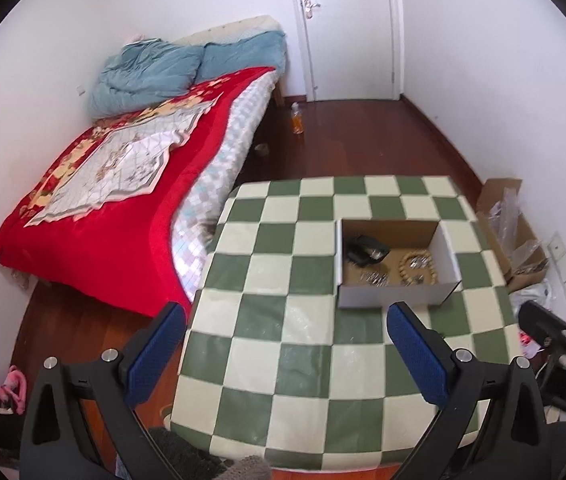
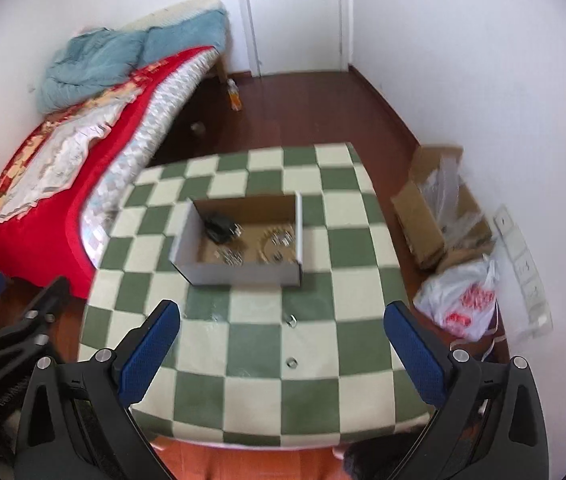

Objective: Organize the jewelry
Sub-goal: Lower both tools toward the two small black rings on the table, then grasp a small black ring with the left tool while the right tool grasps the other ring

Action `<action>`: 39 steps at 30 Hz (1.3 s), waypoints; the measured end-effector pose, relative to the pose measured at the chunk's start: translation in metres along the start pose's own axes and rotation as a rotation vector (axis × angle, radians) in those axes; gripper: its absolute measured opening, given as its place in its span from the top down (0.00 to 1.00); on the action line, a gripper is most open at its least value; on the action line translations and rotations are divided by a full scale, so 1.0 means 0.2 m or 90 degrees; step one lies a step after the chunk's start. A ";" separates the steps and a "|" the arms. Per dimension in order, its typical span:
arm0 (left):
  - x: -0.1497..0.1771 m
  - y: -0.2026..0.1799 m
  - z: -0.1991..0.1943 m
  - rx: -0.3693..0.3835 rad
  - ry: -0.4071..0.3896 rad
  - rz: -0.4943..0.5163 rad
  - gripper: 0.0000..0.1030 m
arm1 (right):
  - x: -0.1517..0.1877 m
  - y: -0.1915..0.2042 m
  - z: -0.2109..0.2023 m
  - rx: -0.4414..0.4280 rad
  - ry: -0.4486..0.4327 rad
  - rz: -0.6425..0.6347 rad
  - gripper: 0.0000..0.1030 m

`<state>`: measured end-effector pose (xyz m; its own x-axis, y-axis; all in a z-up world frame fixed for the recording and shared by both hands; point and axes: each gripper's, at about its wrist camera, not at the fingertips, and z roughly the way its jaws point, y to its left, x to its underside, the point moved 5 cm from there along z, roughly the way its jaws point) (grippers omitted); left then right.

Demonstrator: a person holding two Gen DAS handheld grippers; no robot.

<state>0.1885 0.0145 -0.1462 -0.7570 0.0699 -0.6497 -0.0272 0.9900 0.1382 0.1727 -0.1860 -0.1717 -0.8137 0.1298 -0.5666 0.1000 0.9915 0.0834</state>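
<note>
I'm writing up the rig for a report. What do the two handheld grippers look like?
Both match: the left gripper and right gripper each have black plastic arms with triangular cut-outs, silver round bolts at the joints, and textured blue pads on the fingers. White lettering marks the right gripper's body, seen in the left view.

- Open cardboard box, white outside, brown inside, upright on the checkered surface.
- Inside: black item at 10 o'clock, beaded bracelet at 4 o'clock, small metallic pieces at 6 o'clock.
- Two small rings loose on the surface, at 6 o'clock from the box.
</note>
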 end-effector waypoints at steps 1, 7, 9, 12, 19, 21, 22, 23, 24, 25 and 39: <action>0.03 -0.01 0.04 -0.007 0.011 0.003 0.00 | 0.03 -0.02 0.04 0.006 0.010 0.001 0.02; 0.26 -0.09 0.30 -0.041 0.095 0.032 0.00 | 0.30 -0.11 0.44 -0.023 0.130 0.015 0.50; 0.34 -0.11 0.39 -0.054 0.127 0.046 0.00 | 0.38 -0.11 0.56 -0.025 0.158 0.015 0.50; 0.44 -0.15 0.51 -0.059 0.168 0.063 0.00 | 0.48 -0.10 0.72 -0.019 0.194 0.010 0.50; 0.54 -0.16 0.66 -0.067 0.220 0.075 0.00 | 0.58 -0.06 0.91 -0.006 0.217 -0.008 0.53; 0.55 -0.16 0.68 -0.066 0.225 0.075 0.00 | 0.59 -0.02 0.91 0.004 0.198 -0.034 0.62; 0.55 -0.16 0.69 -0.065 0.228 0.075 0.00 | 0.59 -0.01 0.92 0.014 0.190 -0.049 0.66; 0.55 -0.16 0.70 -0.062 0.231 0.074 0.00 | 0.59 0.00 0.92 0.021 0.181 -0.060 0.79; 0.55 -0.16 0.71 -0.061 0.234 0.074 0.00 | 0.59 0.00 0.91 0.018 0.174 -0.063 0.92; 0.55 -0.17 0.71 -0.059 0.234 0.075 0.00 | 0.60 0.00 0.91 0.019 0.172 -0.064 0.97; 0.47 -0.71 0.76 0.090 0.260 0.135 0.02 | 0.50 -0.52 0.88 -0.013 0.163 0.128 1.00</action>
<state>0.2213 -0.1002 -0.3408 -0.9314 0.2468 -0.2676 0.2234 0.9679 0.1152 0.1818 -0.2745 -0.3810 -0.8968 0.3131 -0.3125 0.2636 0.9456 0.1907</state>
